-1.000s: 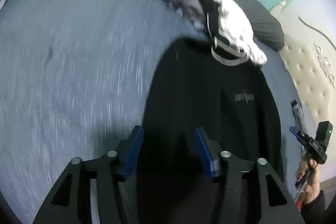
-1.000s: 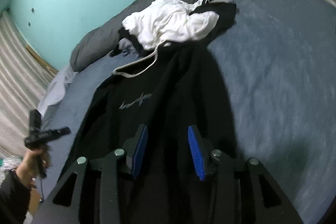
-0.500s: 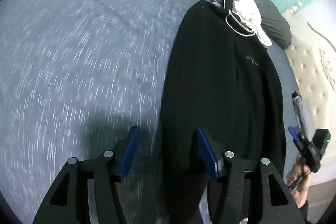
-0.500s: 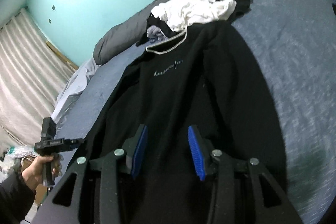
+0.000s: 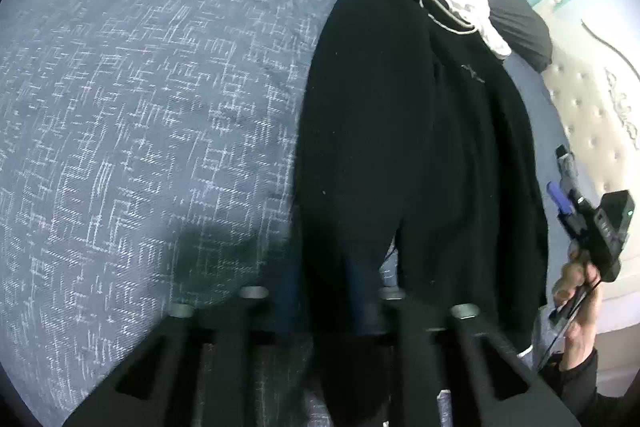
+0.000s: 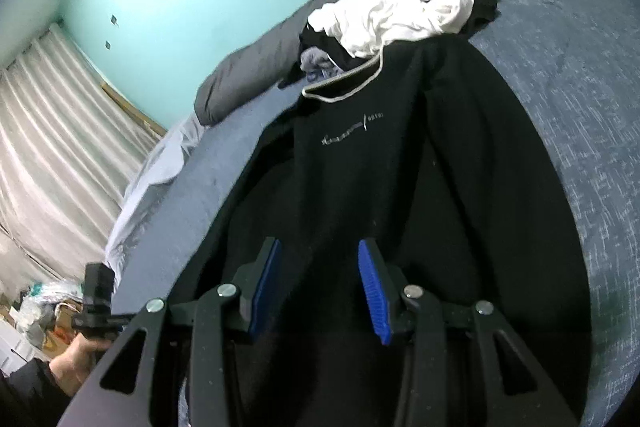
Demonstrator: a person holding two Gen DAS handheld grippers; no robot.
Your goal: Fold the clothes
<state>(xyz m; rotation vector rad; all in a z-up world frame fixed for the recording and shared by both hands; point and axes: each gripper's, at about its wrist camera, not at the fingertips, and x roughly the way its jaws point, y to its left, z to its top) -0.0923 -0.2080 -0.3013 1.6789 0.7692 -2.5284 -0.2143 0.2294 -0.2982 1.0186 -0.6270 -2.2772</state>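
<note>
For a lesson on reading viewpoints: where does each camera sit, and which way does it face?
Left wrist: on the left hand-held gripper, facing steeply down at the black sweatshirt; blurred fingers show.
Right wrist: on the right hand-held gripper, facing up the bed; blue pads apart.
Shared: sweatshirt, white garment, and each other's hand.

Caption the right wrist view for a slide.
Right gripper open over a black sweatshirt spread on the bed.

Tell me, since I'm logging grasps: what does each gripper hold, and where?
The left gripper is shut on the black sweatshirt at its near sleeve end. The right gripper stands open over it, holding nothing.
</note>
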